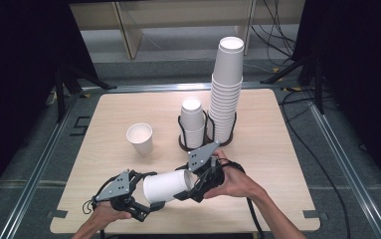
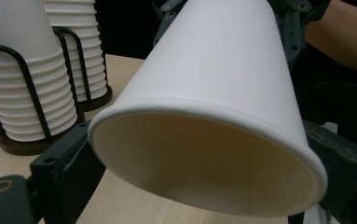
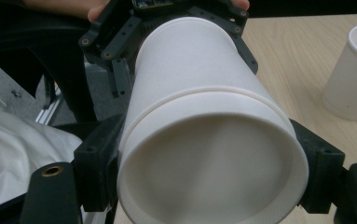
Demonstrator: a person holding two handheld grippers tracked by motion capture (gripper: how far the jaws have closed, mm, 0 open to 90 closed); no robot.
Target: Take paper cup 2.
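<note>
White paper cup (image 1: 165, 186) lies sideways above the table's (image 1: 277, 164) near edge — right gripper (image 1: 194, 186) pinches one end, while left gripper (image 1: 145, 201) flanks the other, jaws spread loose around it.

The table (image 1: 257, 199) has a light wood top with rounded corners. A single white paper cup (image 1: 140, 138) stands upright on it, mouth up, left of centre. Just right of the cup, a dark two-bay wire holder (image 1: 207, 142) rests on the table, carrying a short cup stack (image 1: 192, 122) and a tall cup stack (image 1: 225, 89).
</note>
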